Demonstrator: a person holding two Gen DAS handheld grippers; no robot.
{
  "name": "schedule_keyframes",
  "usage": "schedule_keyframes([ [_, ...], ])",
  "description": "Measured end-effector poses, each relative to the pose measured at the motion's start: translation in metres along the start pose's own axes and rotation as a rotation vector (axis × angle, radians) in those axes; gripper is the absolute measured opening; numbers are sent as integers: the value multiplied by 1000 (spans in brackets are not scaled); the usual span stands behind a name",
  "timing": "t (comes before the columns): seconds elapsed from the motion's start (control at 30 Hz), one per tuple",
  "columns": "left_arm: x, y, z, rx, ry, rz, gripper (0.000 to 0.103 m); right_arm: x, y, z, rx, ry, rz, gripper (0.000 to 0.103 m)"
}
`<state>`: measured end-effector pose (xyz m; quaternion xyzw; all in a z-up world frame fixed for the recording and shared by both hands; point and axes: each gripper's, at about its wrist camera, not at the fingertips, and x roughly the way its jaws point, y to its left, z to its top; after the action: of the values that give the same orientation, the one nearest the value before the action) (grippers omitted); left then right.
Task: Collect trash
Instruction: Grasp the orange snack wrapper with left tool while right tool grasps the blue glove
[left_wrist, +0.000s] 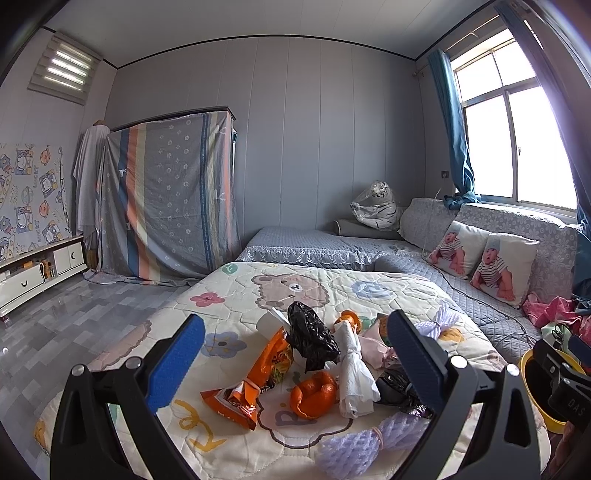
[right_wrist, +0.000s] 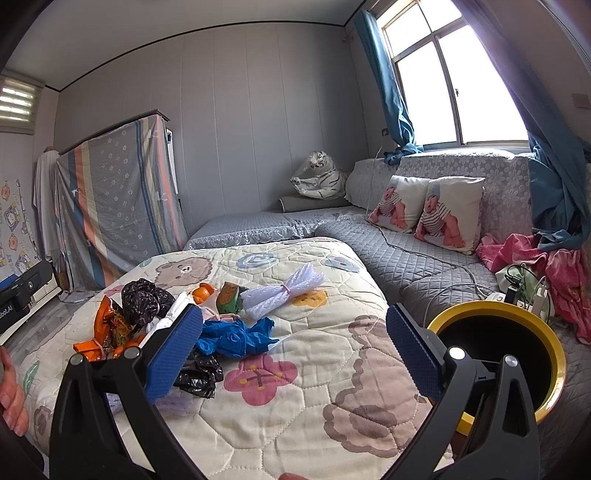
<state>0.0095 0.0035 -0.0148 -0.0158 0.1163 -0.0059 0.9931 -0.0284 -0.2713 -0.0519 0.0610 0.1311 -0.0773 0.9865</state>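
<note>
Trash lies in a heap on a quilt-covered table (left_wrist: 229, 295): an orange snack wrapper (left_wrist: 255, 380), orange peel (left_wrist: 314, 395), a twisted white tissue (left_wrist: 354, 373), black plastic bags (left_wrist: 310, 336) and purple foam netting (left_wrist: 365, 439). My left gripper (left_wrist: 295, 362) is open above the heap, empty. In the right wrist view I see a blue plastic bag (right_wrist: 236, 336), a black bag (right_wrist: 199, 376) and white foam netting (right_wrist: 284, 291). My right gripper (right_wrist: 295, 354) is open and empty over the quilt (right_wrist: 295, 406). A yellow-rimmed black bin (right_wrist: 517, 354) stands just right of it.
A grey sofa (right_wrist: 406, 258) with two baby-print cushions (right_wrist: 424, 210) runs along the right under the window. Pink clothes (right_wrist: 546, 266) and cables lie on it beyond the bin. A sheet-covered cabinet (left_wrist: 170, 192) and a low white cabinet (left_wrist: 37, 269) stand at the left.
</note>
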Motion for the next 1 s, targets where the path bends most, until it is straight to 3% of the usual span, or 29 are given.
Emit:
schedule_keyframes([
  [0.33,14,28,-2,-21,21,-12,95,15,-7,4,-22,35,67,95],
  [0.5,38,48,-8,-50,87,-16,95,36,-7,6,-42,97,144,95],
  [0.7,72,62,-15,-14,178,-35,95,62,9,2,-138,181,245,95],
  [0.83,90,66,-19,22,229,-30,95,86,18,3,-153,282,324,95],
  [1.0,110,69,-27,47,316,-36,95,115,28,5,-182,355,356,95],
])
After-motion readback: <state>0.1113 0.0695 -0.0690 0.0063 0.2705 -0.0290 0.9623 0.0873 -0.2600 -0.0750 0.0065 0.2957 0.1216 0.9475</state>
